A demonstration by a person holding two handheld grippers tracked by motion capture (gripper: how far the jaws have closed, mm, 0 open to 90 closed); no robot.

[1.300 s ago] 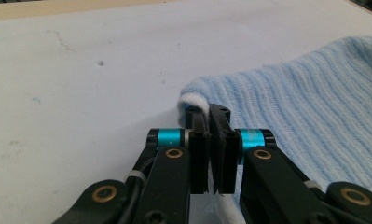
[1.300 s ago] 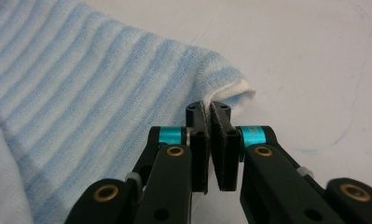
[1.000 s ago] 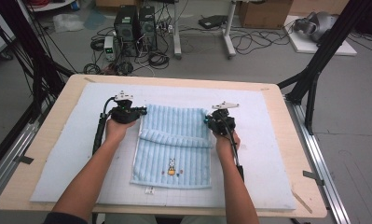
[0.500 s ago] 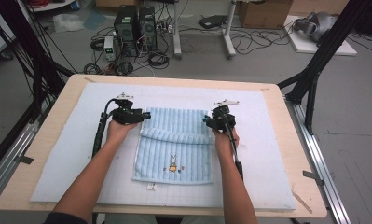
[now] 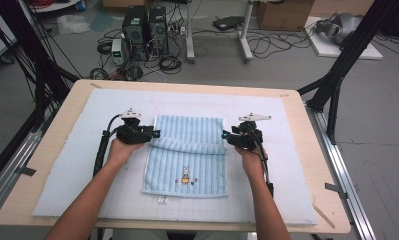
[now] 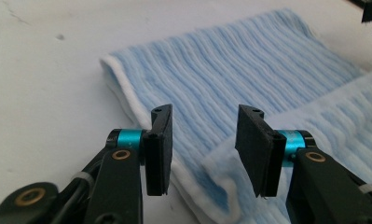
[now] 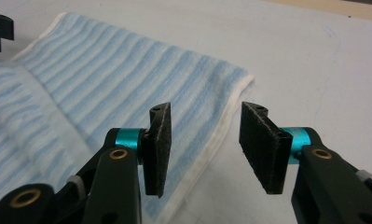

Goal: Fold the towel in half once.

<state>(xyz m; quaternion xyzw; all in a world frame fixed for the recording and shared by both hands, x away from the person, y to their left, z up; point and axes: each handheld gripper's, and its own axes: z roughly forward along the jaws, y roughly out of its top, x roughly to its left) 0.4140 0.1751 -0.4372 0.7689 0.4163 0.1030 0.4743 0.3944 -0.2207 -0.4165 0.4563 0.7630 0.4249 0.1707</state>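
A white mat (image 5: 62, 170) covers the table, and the blue striped towel (image 5: 187, 150), folded partway with a small rabbit motif (image 5: 185, 175) and no readable writing, lies at the mat's middle. The left gripper (image 5: 156, 134) sits at the towel's left edge, jaws just eased inward yet apart over the fold's corner, pressing nothing. The right gripper (image 5: 225, 135) sits at the towel's right edge, jaws just widened, parted over the hem without gripping.

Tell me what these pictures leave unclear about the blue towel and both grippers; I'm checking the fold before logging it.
- Towel: the layer under the folded flap is hidden in the high view by the flap itself.
- Rabbit print: too small in the high view for detail.
- Towel's near end: cut off by the bottom edge in both gripper views.
- Left gripper, right gripper: jaws open, nothing between them; bodies cut off below.
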